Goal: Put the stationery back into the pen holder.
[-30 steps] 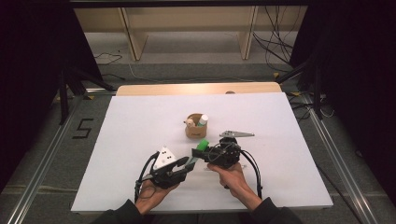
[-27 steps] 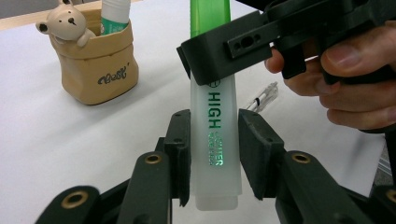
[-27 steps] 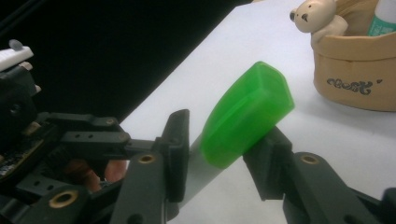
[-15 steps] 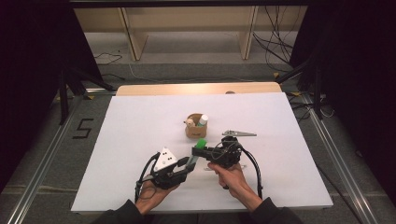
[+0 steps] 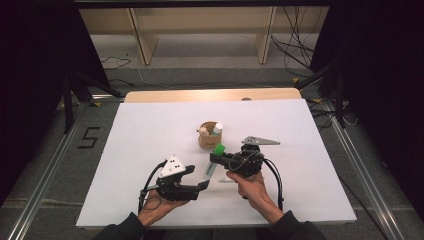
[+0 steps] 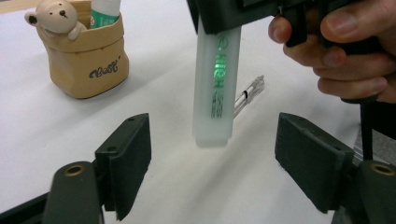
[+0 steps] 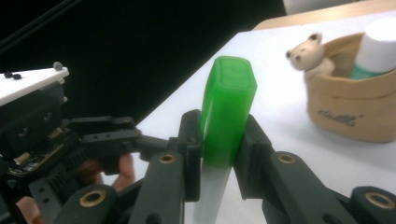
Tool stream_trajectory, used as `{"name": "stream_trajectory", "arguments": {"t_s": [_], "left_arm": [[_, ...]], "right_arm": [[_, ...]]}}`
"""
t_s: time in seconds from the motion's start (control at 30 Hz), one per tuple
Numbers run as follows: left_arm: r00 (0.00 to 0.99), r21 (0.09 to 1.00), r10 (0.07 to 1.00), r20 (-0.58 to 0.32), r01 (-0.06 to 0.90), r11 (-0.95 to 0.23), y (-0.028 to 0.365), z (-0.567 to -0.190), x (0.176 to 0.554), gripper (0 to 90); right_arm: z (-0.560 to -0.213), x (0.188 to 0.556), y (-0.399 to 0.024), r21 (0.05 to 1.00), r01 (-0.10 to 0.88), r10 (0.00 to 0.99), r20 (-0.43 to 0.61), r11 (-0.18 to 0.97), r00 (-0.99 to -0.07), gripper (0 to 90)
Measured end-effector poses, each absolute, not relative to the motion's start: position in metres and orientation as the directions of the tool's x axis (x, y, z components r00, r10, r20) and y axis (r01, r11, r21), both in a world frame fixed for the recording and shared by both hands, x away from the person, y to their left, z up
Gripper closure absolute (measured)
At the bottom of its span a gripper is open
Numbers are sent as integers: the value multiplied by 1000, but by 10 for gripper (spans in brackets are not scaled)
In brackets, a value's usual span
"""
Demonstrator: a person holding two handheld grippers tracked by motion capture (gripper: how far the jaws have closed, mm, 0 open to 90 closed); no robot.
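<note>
Fingers of the right gripper [image 7: 219, 154] clamp the green cap end of a highlighter [image 6: 214, 88], holding it above the tabletop [image 5: 150, 130]. Those of the left gripper [image 6: 212, 161] have just been opening and stand wide, the pen's pale barrel between them, untouched. With one narrow grip, the pen could pivot or, perhaps, slip from its cap. Nearby stands a bear-trimmed pen pot [image 5: 209, 137].
</note>
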State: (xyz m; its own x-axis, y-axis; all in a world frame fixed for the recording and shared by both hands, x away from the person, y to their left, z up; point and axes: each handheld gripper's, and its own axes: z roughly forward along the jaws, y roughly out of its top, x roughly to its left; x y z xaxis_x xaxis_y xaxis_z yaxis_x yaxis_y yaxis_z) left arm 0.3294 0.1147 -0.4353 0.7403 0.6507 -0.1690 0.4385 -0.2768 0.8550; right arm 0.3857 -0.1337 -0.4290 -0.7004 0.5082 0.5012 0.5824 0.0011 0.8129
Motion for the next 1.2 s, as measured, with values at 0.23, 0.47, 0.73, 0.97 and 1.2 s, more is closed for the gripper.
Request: {"name": "stream_trajectory", "arguments": {"t_s": [0.23, 0.47, 0.73, 0.97, 1.2], "left_arm": [[741, 855, 651, -166, 437, -279, 126, -432, 333, 219], [732, 859, 663, -158, 433, -273, 139, -431, 336, 206], [707, 858, 688, -162, 445, -256, 152, -431, 338, 203], [697, 856, 702, -148, 445, -262, 161, -432, 337, 200], [691, 856, 708, -144, 446, -261, 166, -433, 336, 190]], "right_arm": [[-421, 389, -142, 840, 542, 550, 457, -8, -700, 752], [-411, 398, -155, 864, 502, 600, 418, -32, -682, 753], [-401, 414, -165, 885, 462, 664, 378, -55, -645, 753], [-398, 434, -164, 888, 453, 696, 374, -78, -613, 753], [-397, 448, -161, 888, 454, 724, 362, -76, -587, 753]]}}
